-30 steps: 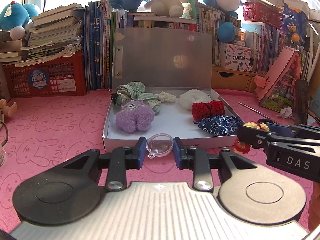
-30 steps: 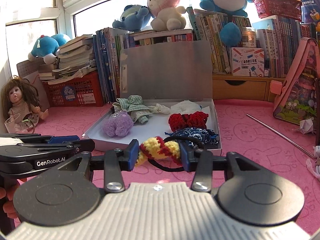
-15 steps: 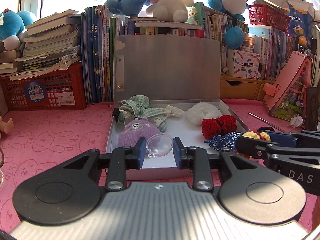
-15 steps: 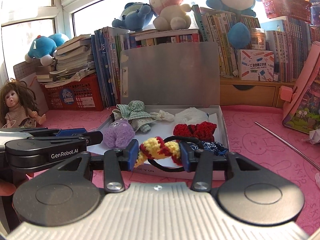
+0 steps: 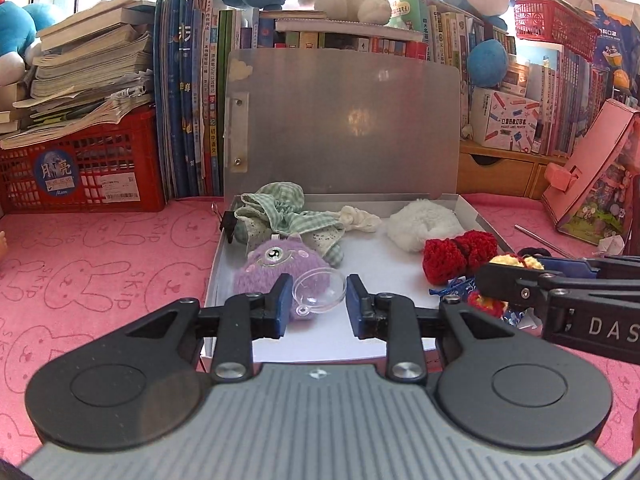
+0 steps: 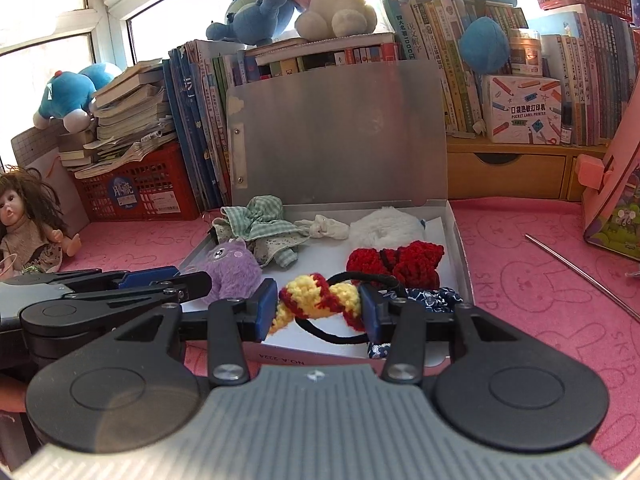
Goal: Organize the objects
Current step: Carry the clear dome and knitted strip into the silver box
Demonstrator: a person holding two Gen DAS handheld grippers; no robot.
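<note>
The left tongs (image 5: 316,300) are clamped on a little clear plastic dome (image 5: 319,293), one blue pad on each side of it. The right tongs (image 6: 318,309) are clamped on a yellow and red crochet hair tie (image 6: 320,300), and its black elastic loop (image 6: 340,330) hangs down under the pads. Both things are up in the air, just over the front edge of the open white box (image 5: 304,348) on the pink desk (image 5: 100,280). The box lies straight ahead of both tongs and a bit below them, with its grey lid (image 5: 344,120) standing up at the back. Inside the box, a purple fuzzy monster (image 5: 276,268) sits at the front left, right behind the dome. A green checked cloth (image 5: 280,210) is at the back left, and a white fluffy ball (image 5: 420,224) is at the back right. A red crochet bow (image 6: 394,262) is in front of the white ball, and a blue patterned cloth (image 6: 430,298) lies at the front right, just behind the hair tie. The hair tie lies sideways between the pads, and so does the long front side of the box. The bare white floor in the middle of the box is the roomy spot. I think both hands are bringing their things in to drop there, and each one is about as near as the other.
</note>
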